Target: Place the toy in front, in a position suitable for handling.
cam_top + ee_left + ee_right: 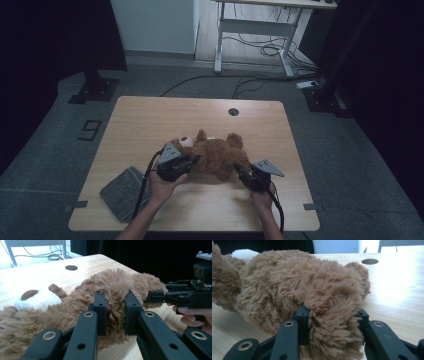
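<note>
On the wooden desk (150, 120) lay one brown teddy bear (215, 155), stretched out near the middle with its white muzzle (186, 142) toward the person's left. Two tools worked on it, one in each hand. The left tool (192, 161) met the bear from the left side; in the left gripper view its two black jaws stood a narrow way apart with a tuft of brown fur pinched between the pads (100, 307). The right tool (239, 171) met the bear's near right end; in the right gripper view its jaws stood a little wider, pressed against either side of a thick fold of plush, perhaps a limb. The left gripper view also caught the right tool (152, 296) at the bear's far end, with fingers (190, 315) wrapped under it. One grey folded cloth (122, 192) lay at the near left corner of the desk, well apart from the bear. One round cable hole (233, 111) sat near the desk's far edge.
</note>
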The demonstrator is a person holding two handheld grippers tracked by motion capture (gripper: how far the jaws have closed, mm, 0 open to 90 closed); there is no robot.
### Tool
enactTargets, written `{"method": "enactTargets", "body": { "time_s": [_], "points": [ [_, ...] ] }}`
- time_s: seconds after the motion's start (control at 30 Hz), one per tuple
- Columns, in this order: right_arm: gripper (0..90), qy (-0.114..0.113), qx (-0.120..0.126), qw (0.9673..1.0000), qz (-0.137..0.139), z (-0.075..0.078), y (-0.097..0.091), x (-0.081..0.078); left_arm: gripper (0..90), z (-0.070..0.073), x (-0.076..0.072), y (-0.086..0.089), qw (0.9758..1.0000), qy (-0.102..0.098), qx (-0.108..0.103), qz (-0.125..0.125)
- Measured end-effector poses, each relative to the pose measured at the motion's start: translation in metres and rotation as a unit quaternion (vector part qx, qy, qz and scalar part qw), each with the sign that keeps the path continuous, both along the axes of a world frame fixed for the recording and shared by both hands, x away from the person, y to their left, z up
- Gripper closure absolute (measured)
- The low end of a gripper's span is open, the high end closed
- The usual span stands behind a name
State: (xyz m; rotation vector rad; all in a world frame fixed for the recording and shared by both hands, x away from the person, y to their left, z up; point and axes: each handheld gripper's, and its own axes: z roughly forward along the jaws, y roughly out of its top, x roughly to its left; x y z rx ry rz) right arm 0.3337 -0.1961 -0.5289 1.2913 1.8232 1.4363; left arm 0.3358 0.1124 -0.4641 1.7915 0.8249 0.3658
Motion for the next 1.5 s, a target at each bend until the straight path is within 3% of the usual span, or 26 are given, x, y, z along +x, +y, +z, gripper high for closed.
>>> {"method": "enactTargets", "body": {
  "time_s": [0.2,0.33,0.37,0.43,0.6,0.9,1.03,1.13,1.33,1.5],
  "points": [
    [59.7,-0.004,0.000,1.0000,-0.003,0.001,-0.001,0.001,73.1,-0.001,-0.004,-0.001,1.0000,0.004,-0.006,0.000],
    [56.5,-0.004,0.005,1.0000,0.000,-0.001,-0.001,0.001,53.2,0.002,-0.009,-0.001,1.0000,0.001,-0.008,0.001],
    [55.8,-0.004,0.005,1.0000,0.001,-0.001,-0.001,0.002,46.9,0.008,-0.013,0.000,0.9999,-0.005,0.012,0.007],
    [54.8,-0.005,0.007,1.0000,0.003,-0.001,-0.002,0.002,38.2,0.014,-0.017,0.006,0.9997,-0.009,0.022,0.011],
    [52.0,-0.005,0.008,0.9999,0.006,0.000,-0.002,0.002,29.5,0.022,-0.026,0.027,0.9999,-0.007,-0.002,0.010],
    [48.4,-0.002,0.022,0.9997,0.013,-0.001,-0.005,0.000,27.5,0.018,-0.038,0.069,0.9988,-0.011,0.012,0.045],
    [47.8,0.001,0.029,0.9994,0.020,-0.002,-0.007,-0.003,27.9,0.014,-0.042,0.080,0.9983,-0.008,0.016,0.055],
    [47.6,0.000,0.031,0.9992,0.027,-0.004,-0.009,-0.006,27.9,0.007,-0.050,0.091,0.9969,-0.002,0.025,0.074],
    [47.6,0.003,0.034,0.9989,0.031,-0.007,-0.009,-0.008,28.1,-0.002,-0.054,0.104,0.9961,0.017,0.033,0.080],
    [47.6,0.002,0.033,0.9989,0.033,-0.007,-0.010,-0.009,28.1,-0.014,-0.057,0.118,0.9937,0.028,0.049,0.097]
  ]
}}
